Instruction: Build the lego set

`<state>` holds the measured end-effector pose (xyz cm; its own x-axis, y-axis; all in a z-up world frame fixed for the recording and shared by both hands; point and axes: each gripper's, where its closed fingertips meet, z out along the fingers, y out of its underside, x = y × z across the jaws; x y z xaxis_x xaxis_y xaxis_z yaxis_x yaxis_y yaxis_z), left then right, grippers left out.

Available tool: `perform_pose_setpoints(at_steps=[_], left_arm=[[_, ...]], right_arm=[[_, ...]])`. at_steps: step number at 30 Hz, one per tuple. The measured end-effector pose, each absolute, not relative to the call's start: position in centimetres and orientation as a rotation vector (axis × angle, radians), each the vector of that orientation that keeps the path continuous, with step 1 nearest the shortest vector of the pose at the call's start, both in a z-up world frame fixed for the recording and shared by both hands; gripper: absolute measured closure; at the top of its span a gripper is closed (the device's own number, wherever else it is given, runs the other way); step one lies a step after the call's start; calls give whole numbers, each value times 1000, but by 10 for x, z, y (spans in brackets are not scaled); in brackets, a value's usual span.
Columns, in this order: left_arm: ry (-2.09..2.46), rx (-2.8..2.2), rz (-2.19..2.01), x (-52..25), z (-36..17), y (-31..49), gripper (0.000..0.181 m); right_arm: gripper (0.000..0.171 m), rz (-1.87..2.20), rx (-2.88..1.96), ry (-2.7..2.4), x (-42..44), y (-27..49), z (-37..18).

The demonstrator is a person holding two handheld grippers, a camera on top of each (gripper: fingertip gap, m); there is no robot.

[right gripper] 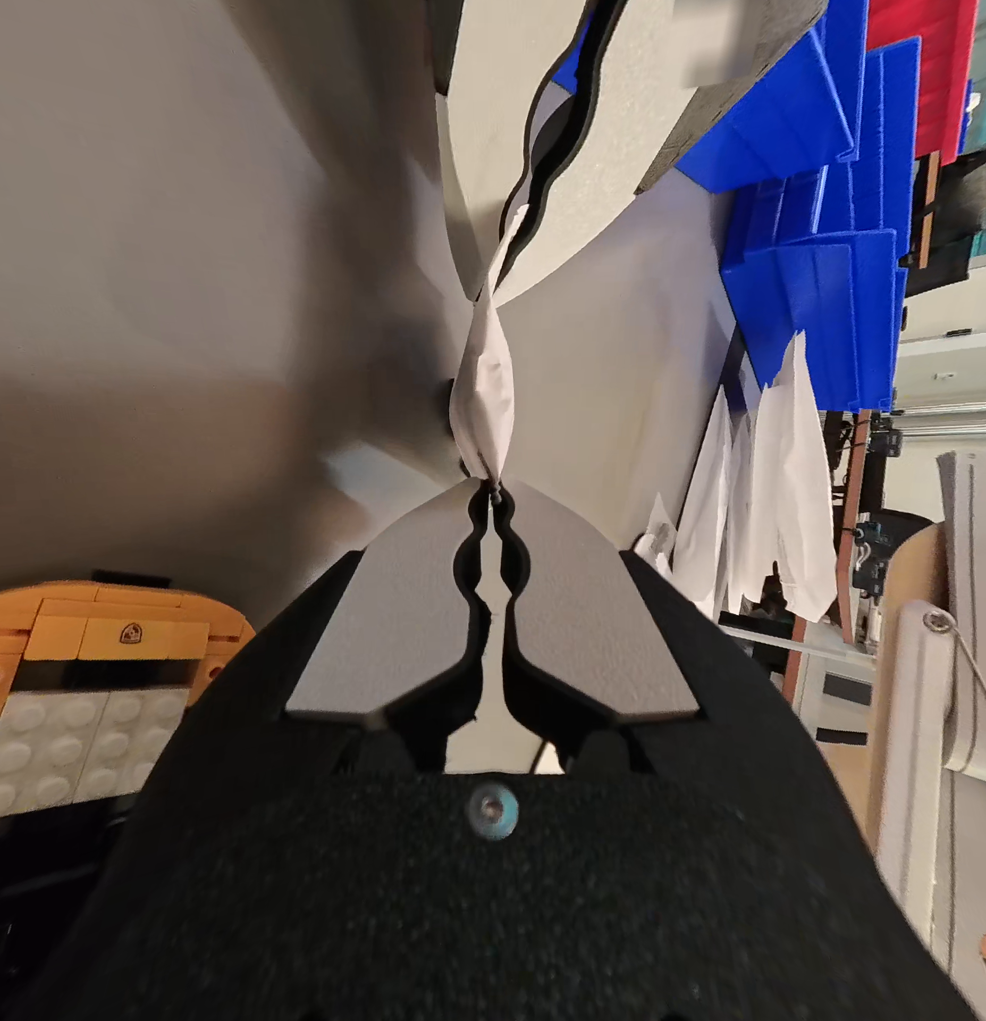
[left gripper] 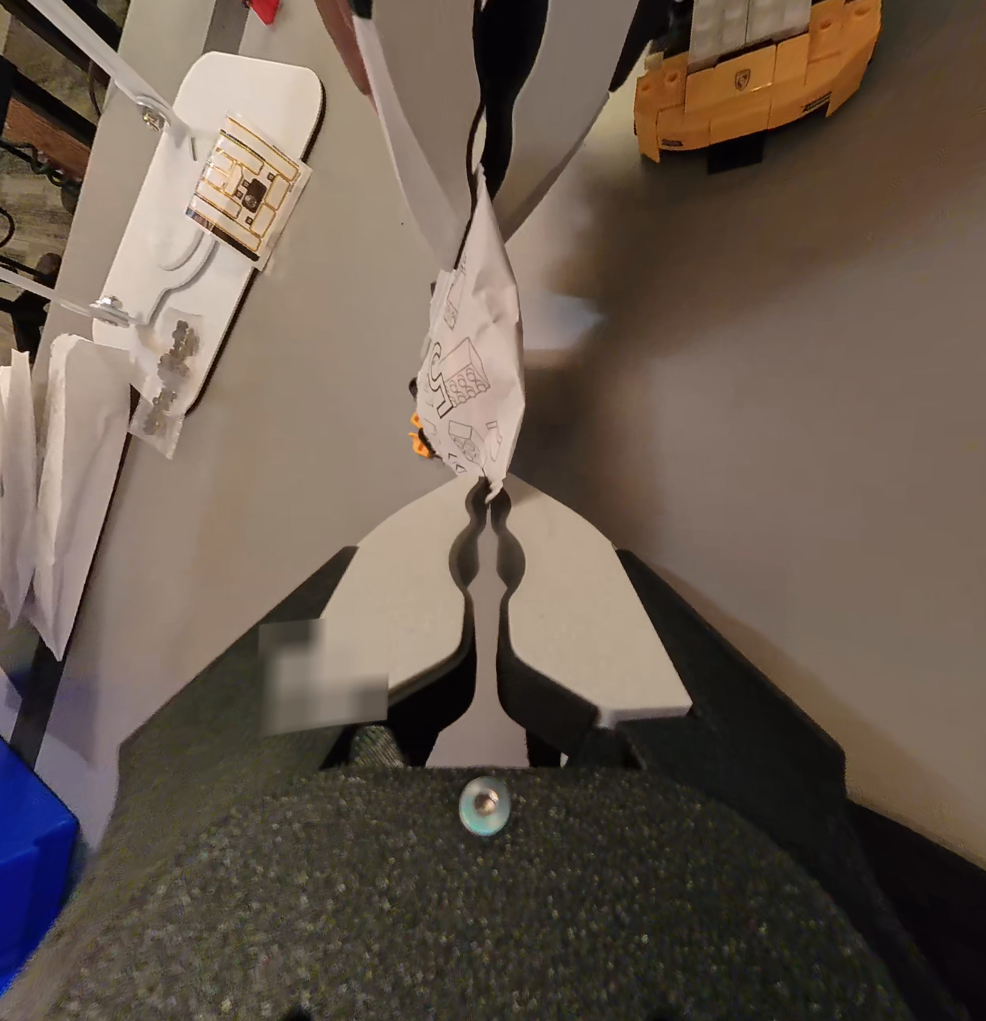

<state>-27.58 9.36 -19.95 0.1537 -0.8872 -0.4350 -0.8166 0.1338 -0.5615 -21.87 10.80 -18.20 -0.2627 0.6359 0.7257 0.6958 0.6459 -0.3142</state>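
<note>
Paper bag (left gripper: pixel 471 353) stretched between two grippers
Left gripper (left gripper: pixel 488 491) and right gripper (right gripper: pixel 493 489) each pinch one end — yellow car (left gripper: pixel 755 83) far right

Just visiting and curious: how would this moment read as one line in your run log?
step: opening paper bag | left gripper: shut on bag end | right gripper: shut on other end | bag: stretched above table

Paper bag (left gripper: pixel 471 353) stretched between both grippers' jaws, above table (left gripper: pixel 755 387), car model (left gripper: pixel 755 72) beside

Both claws (left gripper: pixel 488 491) (right gripper: pixel 493 489) pinched (tip-to-tip)
</note>
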Motion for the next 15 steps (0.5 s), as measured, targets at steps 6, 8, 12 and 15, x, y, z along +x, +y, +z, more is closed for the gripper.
perform_pose_setpoints(at_steps=[6, 8, 12, 15], left_arm=[[1648, -1690, -140, -276, -199, 94, 181], [1640, -1715, -182, -276, -199, 94, 181], [1585, -1782, -279, -275, -194, 97, 181], [1545, -1810, -311, -277, -189, 102, 181]], right_arm=[[170, -66, -1066, -1961, -219, 109, -183], [169, -54, -1084, -1951, -219, 111, -181], [166, -23, -1120, -1909, -218, 116, -176], [165, 5, -1143, -1869, -218, 120, -172]])
